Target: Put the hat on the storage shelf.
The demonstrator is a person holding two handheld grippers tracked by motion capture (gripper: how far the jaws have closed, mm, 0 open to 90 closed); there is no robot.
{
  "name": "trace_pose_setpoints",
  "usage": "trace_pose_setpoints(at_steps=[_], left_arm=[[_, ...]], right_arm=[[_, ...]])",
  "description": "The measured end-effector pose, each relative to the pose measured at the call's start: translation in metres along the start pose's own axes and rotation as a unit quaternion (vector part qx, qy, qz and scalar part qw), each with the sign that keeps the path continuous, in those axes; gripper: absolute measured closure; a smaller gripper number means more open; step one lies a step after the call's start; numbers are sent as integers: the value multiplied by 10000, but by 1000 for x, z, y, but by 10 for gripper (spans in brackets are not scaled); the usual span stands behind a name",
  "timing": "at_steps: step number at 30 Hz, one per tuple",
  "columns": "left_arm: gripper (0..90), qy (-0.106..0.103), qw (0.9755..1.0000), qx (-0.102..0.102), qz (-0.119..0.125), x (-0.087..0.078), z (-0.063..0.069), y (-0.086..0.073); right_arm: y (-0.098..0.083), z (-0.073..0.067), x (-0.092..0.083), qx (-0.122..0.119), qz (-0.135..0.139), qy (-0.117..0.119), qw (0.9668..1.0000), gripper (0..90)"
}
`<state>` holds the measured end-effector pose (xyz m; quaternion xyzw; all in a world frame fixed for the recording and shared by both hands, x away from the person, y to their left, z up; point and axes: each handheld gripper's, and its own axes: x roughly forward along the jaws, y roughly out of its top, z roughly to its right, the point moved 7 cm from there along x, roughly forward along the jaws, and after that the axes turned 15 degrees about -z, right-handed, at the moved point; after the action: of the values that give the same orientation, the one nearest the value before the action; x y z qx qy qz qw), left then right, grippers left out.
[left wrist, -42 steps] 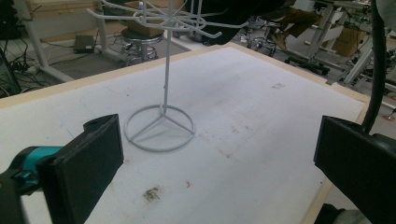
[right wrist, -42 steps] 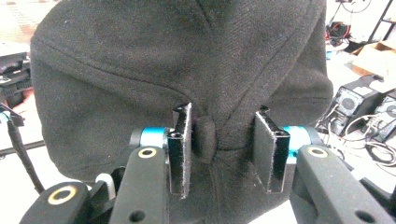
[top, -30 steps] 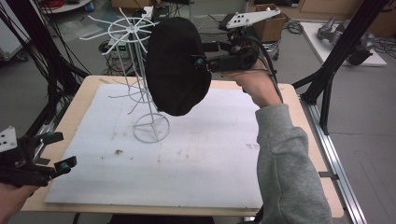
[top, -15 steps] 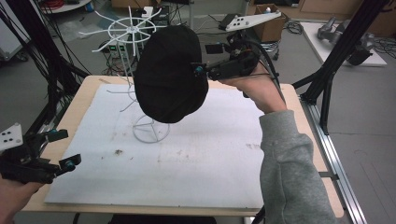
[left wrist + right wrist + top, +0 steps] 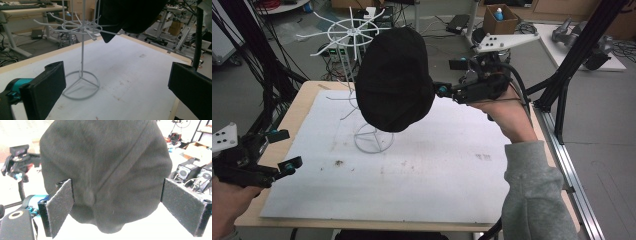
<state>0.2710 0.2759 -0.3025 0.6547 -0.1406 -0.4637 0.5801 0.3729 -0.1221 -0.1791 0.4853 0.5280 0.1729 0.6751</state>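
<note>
Cap (image 5: 394, 80), black, hangs on the white wire rack (image 5: 362, 90) that stands near the table's (image 5: 437, 165) far left corner, as the high view shows. Just beside its right side is the right gripper (image 5: 439, 90), jaws spread after just opening, nothing pinched. Near the table's left edge the left gripper (image 5: 282, 150) hovers, jaws spread and empty.

Left gripper view: its jaws stand wide apart, the rack (image 5: 81, 55) between them farther off, the cap (image 5: 130, 15) above.

Right gripper view: the cap (image 5: 105, 170) hangs close ahead between the spread pads (image 5: 61, 205), which do not press on it.
</note>
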Motion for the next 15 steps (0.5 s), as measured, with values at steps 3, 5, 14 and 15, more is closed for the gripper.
trace_pose_setpoints(at_steps=[3,5,14,15], left_arm=[[18,-23,10000,4,6,2,-2,2],[18,-23,10000,1,33,5,-3,3],[18,-68,10000,-3,5,20,-9,4],[18,-55,10000,20,-12,21,-9,4]], right_arm=[[-13,1,-8,113,104,-87,9998,109],[-16,2,-10,155,166,-119,9997,109],[-56,10,-14,383,188,-404,9983,109],[-60,11,-14,404,193,-472,9979,109]])
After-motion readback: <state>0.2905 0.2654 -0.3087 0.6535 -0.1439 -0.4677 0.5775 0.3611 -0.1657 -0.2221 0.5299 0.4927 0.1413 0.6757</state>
